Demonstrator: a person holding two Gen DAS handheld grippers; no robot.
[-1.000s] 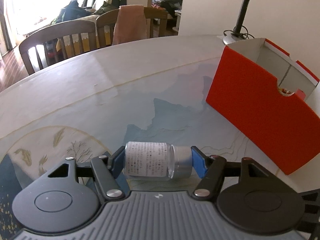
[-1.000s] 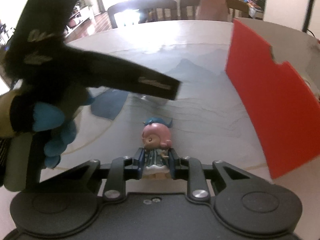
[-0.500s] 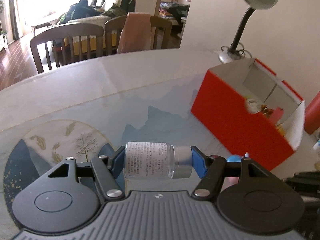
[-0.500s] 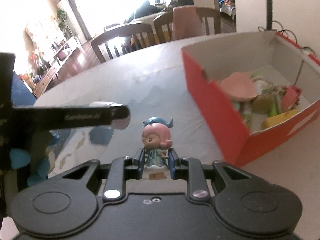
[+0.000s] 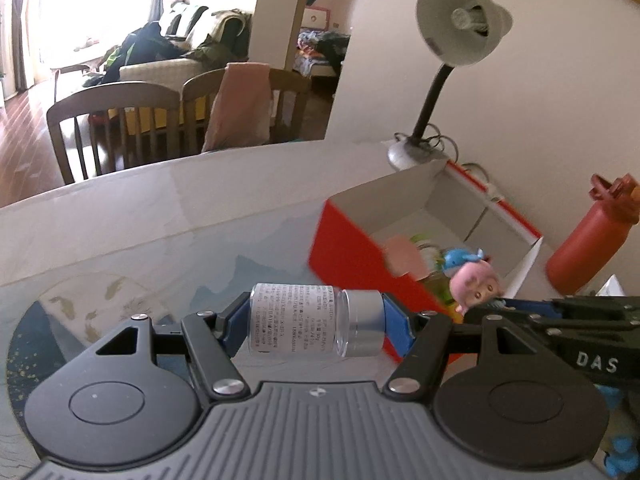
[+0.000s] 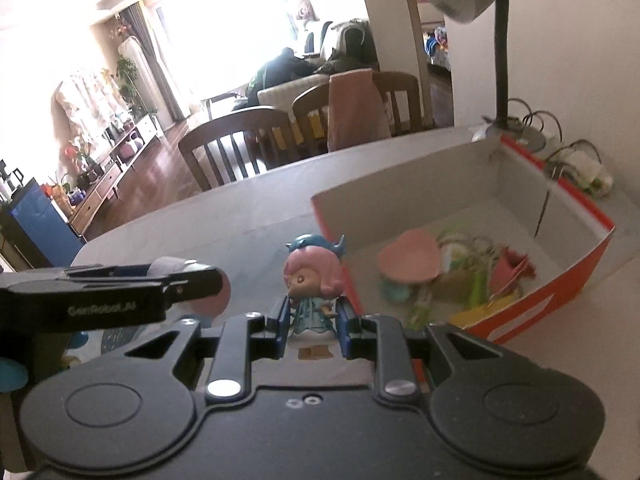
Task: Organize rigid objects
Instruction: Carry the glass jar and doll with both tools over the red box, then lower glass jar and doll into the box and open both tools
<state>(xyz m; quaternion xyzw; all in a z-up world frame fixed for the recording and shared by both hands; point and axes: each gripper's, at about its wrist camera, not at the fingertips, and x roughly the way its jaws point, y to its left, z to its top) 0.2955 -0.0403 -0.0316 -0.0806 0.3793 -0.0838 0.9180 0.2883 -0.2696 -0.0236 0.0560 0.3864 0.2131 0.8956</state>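
Two things are in my grippers, one in each. My left gripper (image 5: 316,326) is squeezed tight on a little clear bottle (image 5: 298,325) with a white label and a silver cap. The bottle lies sideways between the blue pads (image 5: 394,320), up in the air above the table (image 5: 160,216). My right gripper (image 6: 313,326) is pinched on a small doll (image 6: 311,288) with pink hair and a blue hat. The doll stands straight up between the pads, and its head pokes out over them. Just in front and a bit to the right sits the red box (image 6: 568,288), open at the top. Inside it I see a pink heart-shaped thing (image 6: 408,260) and some green and yellow bits all mixed up. I think I am at the carrying step: both things are picked up and not yet in the box. The doll is close to the near wall of the box, maybe just over its edge, so I guess it goes in first. Next I should move it over a free spot, lower it, and open the gripper gently so it does not bump the other toys. Then the bottle can follow. Behind the box stand a lamp (image 5: 460,32) and a red water bottle (image 5: 592,244), so I must take care not to knock them.
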